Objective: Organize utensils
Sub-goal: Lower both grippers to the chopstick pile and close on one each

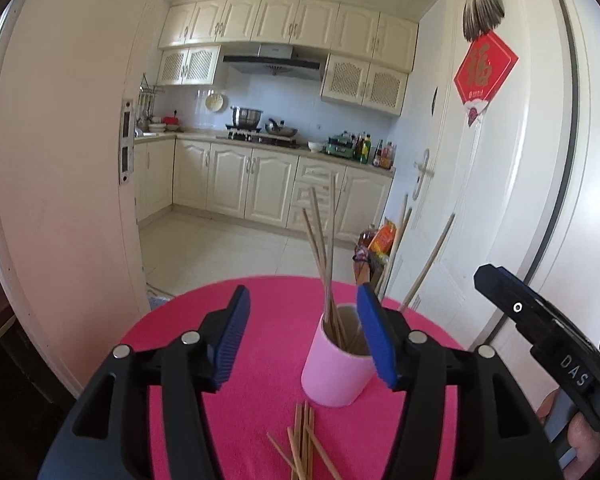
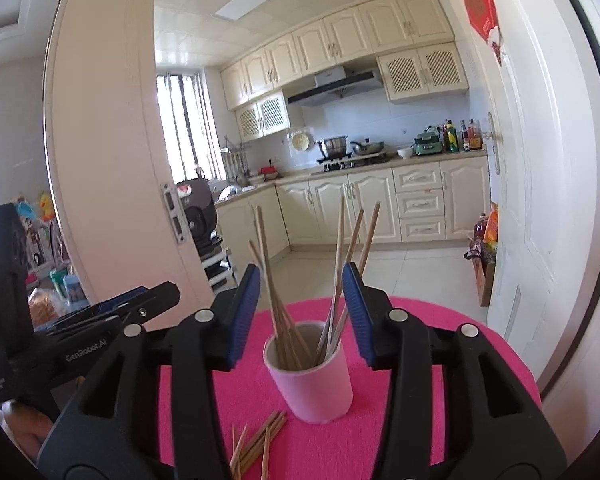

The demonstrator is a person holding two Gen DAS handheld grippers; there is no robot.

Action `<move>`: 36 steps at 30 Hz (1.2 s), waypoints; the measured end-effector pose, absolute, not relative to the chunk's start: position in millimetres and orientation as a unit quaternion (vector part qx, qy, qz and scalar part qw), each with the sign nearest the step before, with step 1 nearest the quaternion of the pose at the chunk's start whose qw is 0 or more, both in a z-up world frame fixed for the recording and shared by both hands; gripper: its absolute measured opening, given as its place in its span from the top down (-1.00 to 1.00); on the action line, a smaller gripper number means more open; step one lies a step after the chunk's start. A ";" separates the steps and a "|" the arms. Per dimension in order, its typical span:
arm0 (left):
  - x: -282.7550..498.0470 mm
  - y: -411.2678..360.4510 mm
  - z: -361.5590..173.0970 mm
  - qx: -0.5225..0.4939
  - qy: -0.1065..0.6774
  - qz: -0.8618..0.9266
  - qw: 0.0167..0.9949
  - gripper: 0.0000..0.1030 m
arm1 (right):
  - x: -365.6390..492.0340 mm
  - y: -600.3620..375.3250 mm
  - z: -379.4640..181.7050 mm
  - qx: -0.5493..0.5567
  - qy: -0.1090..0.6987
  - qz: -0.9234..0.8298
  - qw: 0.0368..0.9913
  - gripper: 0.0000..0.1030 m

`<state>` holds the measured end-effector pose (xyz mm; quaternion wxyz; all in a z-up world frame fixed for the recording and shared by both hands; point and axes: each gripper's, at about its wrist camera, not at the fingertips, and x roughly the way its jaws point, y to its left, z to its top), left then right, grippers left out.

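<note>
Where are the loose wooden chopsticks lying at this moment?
The loose wooden chopsticks lie on the round pink tablecloth, just in front of the pink cylindrical cup, low in both wrist views.

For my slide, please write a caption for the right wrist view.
Open right gripper above a pink cup of chopsticks; loose chopsticks await.

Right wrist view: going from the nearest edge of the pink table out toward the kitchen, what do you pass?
Loose chopsticks lying on the pink table → pink cup holding upright chopsticks → tiled kitchen floor → cream base cabinets → stove with a pot.
</note>
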<state>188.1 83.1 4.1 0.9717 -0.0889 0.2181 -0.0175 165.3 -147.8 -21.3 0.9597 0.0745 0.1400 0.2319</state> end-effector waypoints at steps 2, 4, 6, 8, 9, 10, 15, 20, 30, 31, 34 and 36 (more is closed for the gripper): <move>188.3 87.4 -8.1 -0.093 0.269 -0.025 0.958 -0.07 | 162.4 -142.9 -28.9 0.058 0.169 0.236 0.955 0.17; 188.3 89.1 -22.7 -0.090 0.313 -0.030 0.945 -0.07 | 160.8 -136.9 -39.4 0.041 0.207 0.242 0.947 0.17; 188.4 88.7 -40.6 -0.078 0.364 -0.026 0.928 -0.07 | 159.3 -134.1 -51.3 0.029 0.237 0.244 0.940 0.17; 185.1 89.0 -55.7 -0.074 0.396 -0.025 0.915 -0.07 | 160.0 -131.1 -65.2 0.023 0.279 0.246 0.928 0.17; 183.4 88.5 -63.5 -0.074 0.412 -0.027 0.908 -0.07 | 159.8 -130.8 -70.8 0.021 0.293 0.245 0.924 0.17; 182.2 87.7 -69.6 -0.073 0.426 -0.027 0.901 -0.07 | 160.6 -129.6 -77.6 0.019 0.313 0.245 0.917 0.17; 171.6 79.1 -105.3 -0.063 0.491 -0.028 0.868 -0.07 | 156.0 -124.8 -104.5 0.012 0.384 0.248 0.889 0.17; 169.6 61.8 -124.7 -0.054 0.528 -0.043 0.846 0.35 | 145.8 -117.8 -117.3 0.001 0.412 0.253 0.875 0.17; 177.5 54.6 -141.2 -0.043 0.548 -0.024 0.835 0.80 | 146.5 -119.3 -124.3 -0.006 0.434 0.258 0.863 0.17; 179.6 52.6 -141.6 -0.049 0.548 -0.025 0.835 0.82 | 148.0 -118.7 -125.8 -0.008 0.437 0.258 0.861 0.17; 178.4 58.9 -139.8 -0.068 0.541 -0.026 0.838 0.88 | 151.7 -112.1 -132.0 -0.014 0.453 0.263 0.852 0.18; 177.6 62.5 -136.2 -0.074 0.534 -0.026 0.842 0.88 | 154.3 -106.4 -137.2 -0.021 0.465 0.266 0.844 0.27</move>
